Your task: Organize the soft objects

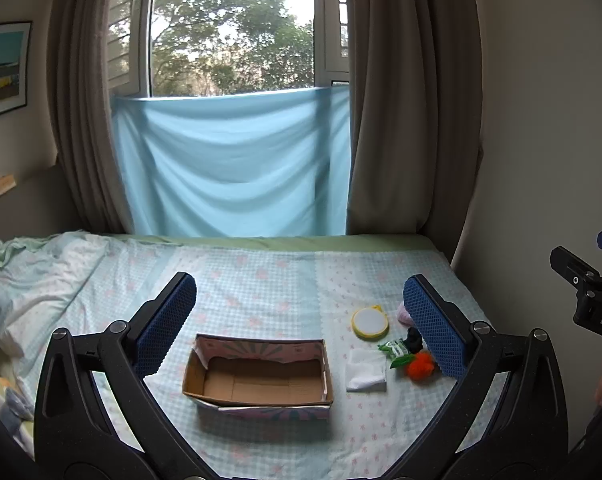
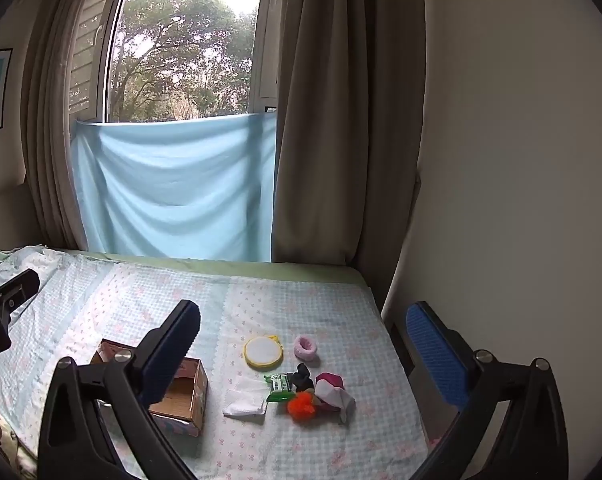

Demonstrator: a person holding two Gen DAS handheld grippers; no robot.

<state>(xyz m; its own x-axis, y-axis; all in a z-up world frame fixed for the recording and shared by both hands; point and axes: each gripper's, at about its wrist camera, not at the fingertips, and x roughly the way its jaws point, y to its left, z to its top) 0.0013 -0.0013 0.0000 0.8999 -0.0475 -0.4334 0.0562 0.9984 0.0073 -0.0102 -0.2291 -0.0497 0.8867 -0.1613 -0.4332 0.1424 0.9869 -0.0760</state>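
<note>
On a checked bedspread (image 2: 301, 312), the left gripper (image 1: 299, 312), jaws spread wide, hovers above an empty cardboard box (image 1: 259, 376). Right of the box lie the soft objects (image 2: 297, 384); the right gripper (image 2: 305, 344), jaws likewise apart, hangs nearer them.

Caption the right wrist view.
Open right gripper above a bed with a cardboard box and small soft items.
</note>
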